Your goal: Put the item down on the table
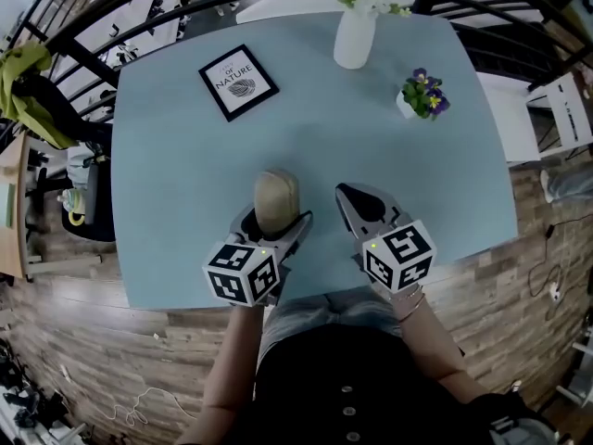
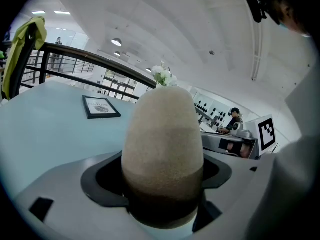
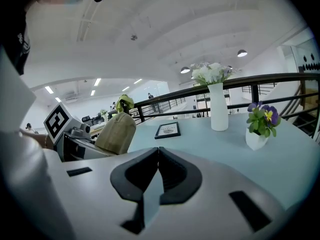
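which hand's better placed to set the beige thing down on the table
Left. The left tongs are shut on the beige egg-shaped item over the blue table. The right tongs are shut with nothing between them.

The left gripper (image 2: pixel 162 204) clamps a beige egg-shaped item (image 2: pixel 162 149) above the pale blue table (image 2: pixel 45 129).

I see a grainy sandy-beige egg-shaped item (image 2: pixel 162 134), darker brown toward its base, against the pale blue tabletop (image 1: pixel 185 174). I also make out a black-framed white print (image 1: pixel 238 82), a plain white vase (image 1: pixel 354 40), and purple-and-yellow flowers (image 1: pixel 424 91) in a white pot.
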A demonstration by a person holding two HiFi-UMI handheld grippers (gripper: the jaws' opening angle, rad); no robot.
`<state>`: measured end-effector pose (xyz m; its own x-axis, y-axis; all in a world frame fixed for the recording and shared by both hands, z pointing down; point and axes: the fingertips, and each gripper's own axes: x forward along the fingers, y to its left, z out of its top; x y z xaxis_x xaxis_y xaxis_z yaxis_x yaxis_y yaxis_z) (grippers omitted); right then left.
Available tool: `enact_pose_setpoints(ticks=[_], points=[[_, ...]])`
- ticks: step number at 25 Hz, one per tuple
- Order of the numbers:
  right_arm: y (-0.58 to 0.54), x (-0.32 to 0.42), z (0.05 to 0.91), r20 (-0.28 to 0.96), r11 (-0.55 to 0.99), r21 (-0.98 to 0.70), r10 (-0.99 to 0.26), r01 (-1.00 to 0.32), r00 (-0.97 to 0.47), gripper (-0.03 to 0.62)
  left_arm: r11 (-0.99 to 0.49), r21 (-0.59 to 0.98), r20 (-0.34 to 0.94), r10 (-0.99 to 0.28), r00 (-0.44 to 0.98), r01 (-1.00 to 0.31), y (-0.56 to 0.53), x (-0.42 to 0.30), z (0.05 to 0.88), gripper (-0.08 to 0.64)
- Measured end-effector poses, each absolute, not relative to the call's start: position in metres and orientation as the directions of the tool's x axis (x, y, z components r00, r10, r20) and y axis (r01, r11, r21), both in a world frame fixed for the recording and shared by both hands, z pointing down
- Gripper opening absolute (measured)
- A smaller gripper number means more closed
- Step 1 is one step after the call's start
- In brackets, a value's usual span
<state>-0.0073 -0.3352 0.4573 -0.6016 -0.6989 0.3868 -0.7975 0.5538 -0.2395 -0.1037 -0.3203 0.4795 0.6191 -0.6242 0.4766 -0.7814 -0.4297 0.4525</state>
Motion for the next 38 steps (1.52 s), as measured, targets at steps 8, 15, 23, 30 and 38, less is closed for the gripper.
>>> enact_pose_setpoints(ticks=[8, 15, 23, 30, 38], points=[[-0.337, -0.006, 0.476, 0.427, 0.57, -0.216, -0.675, -0.792, -0.602, 0.006, -0.459, 0.401, 0.512, -0.605, 0.609, -0.793, -0.331, -0.103, 0.488, 0.398], [-0.345, -0.003, 0.49, 0.444, 0.559, -0.224, -0.67, -0.798, -0.594, 0.006, -0.496, 0.346, 0.55, -0.581, 0.6, -0.797, -0.344, -0.108, 0.497, 0.397], [-0.348, 0.0, 0.498, 0.449, 0.558, -0.226, -0.668, -0.799, -0.593, 0.006, -0.555, 0.258, 0.605, -0.545, 0.58, -0.791, -0.365, -0.105, 0.507, 0.398], [-0.362, 0.001, 0.504, 0.441, 0.554, -0.222, -0.676, -0.802, -0.59, 0.006, -0.596, 0.2, 0.648, -0.515, 0.562, -0.777, -0.386, -0.097, 0.519, 0.399], [-0.374, 0.022, 0.514, 0.444, 0.509, -0.229, -0.704, -0.83, -0.554, 0.006, -0.698, 0.108, 0.735, -0.423, 0.53, -0.707, -0.401, -0.079, 0.545, 0.398]])
